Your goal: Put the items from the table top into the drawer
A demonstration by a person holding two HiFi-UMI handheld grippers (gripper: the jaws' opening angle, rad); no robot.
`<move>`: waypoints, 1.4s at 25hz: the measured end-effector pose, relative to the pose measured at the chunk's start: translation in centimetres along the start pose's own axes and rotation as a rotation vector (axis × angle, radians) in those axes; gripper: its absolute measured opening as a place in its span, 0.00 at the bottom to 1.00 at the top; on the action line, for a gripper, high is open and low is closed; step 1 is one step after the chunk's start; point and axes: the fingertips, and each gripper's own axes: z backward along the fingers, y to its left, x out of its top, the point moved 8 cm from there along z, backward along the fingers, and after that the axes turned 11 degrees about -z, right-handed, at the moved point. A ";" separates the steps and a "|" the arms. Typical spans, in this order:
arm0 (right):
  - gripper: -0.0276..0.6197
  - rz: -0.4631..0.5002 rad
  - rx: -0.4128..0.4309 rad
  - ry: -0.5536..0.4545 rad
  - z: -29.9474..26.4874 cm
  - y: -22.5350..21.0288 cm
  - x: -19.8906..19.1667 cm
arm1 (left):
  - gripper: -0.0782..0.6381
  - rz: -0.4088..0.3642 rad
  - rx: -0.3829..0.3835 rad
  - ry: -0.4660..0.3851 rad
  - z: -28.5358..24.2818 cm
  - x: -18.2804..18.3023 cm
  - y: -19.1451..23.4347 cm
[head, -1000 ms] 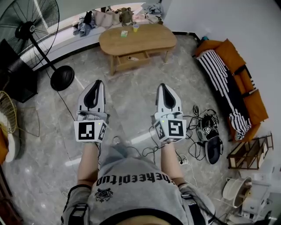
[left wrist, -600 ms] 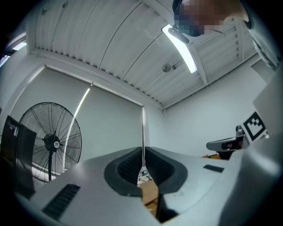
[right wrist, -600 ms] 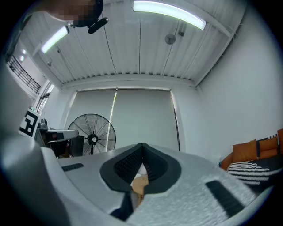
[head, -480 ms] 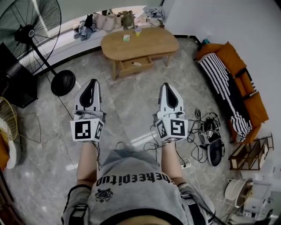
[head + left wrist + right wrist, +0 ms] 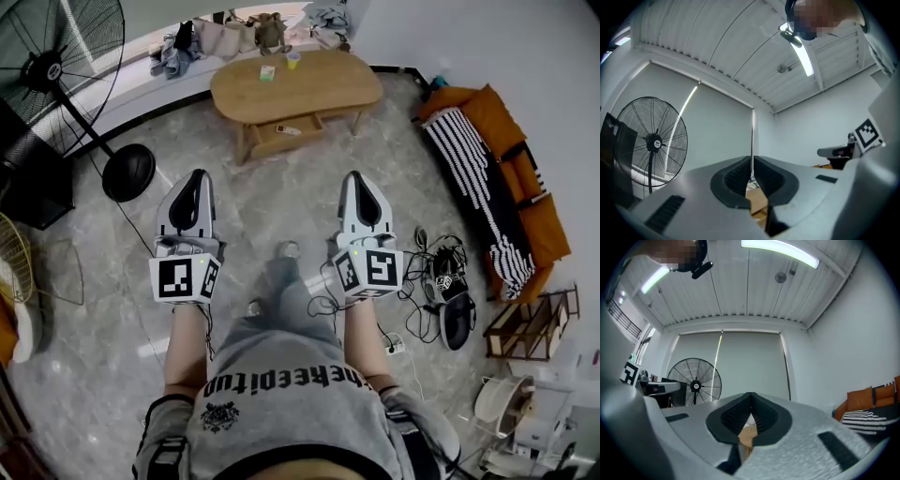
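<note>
The wooden coffee table (image 5: 319,92) stands far ahead across the marble floor. On its top sit a small green and white box (image 5: 267,72) and a yellow cup (image 5: 293,60). Its drawer (image 5: 281,139) is pulled open, with a small item (image 5: 288,130) lying inside. My left gripper (image 5: 199,174) and right gripper (image 5: 354,175) are held side by side in the air, well short of the table, both shut and empty. In the left gripper view the left gripper (image 5: 751,160) has its pads closed together; in the right gripper view the right gripper (image 5: 750,396) shows the same.
A large standing fan (image 5: 56,67) with a round base (image 5: 128,172) stands at the left. An orange sofa with a striped blanket (image 5: 487,178) lines the right wall. Cables and a power strip (image 5: 431,281) lie on the floor at right. Bags and clothes (image 5: 253,33) are piled behind the table.
Both grippers have moved forward toward the table as the person walks. A leg and foot now show between the two arms.
</note>
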 end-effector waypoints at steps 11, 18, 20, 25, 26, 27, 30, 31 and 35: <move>0.05 -0.021 0.040 -0.025 -10.5 -3.2 -0.6 | 0.14 -0.029 0.037 -0.002 -9.2 -1.3 2.5; 0.05 -0.022 0.067 -0.030 -17.7 -6.7 0.4 | 0.14 -0.038 0.043 -0.007 -17.0 -1.9 2.8; 0.05 -0.022 0.076 -0.024 -19.4 -7.9 0.4 | 0.14 -0.039 0.043 -0.007 -19.0 -2.1 2.7; 0.05 -0.033 0.088 -0.019 -23.6 -10.5 0.6 | 0.14 -0.045 0.043 -0.007 -24.0 -2.7 2.5; 0.05 -0.035 0.091 -0.019 -24.5 -11.1 0.6 | 0.14 -0.044 0.047 -0.008 -24.9 -2.9 2.4; 0.05 -0.038 0.094 -0.020 -25.3 -11.7 0.6 | 0.14 -0.042 0.050 -0.008 -25.9 -3.0 2.4; 0.05 -0.045 0.104 -0.020 -27.7 -13.6 0.8 | 0.14 -0.046 0.053 -0.009 -28.8 -3.4 1.9; 0.05 -0.044 0.108 -0.020 -28.4 -14.2 0.7 | 0.14 -0.050 0.052 -0.010 -29.7 -3.6 1.7; 0.05 -0.046 0.133 -0.017 -30.6 -15.8 0.1 | 0.14 -0.064 0.056 -0.015 -32.2 -4.3 1.1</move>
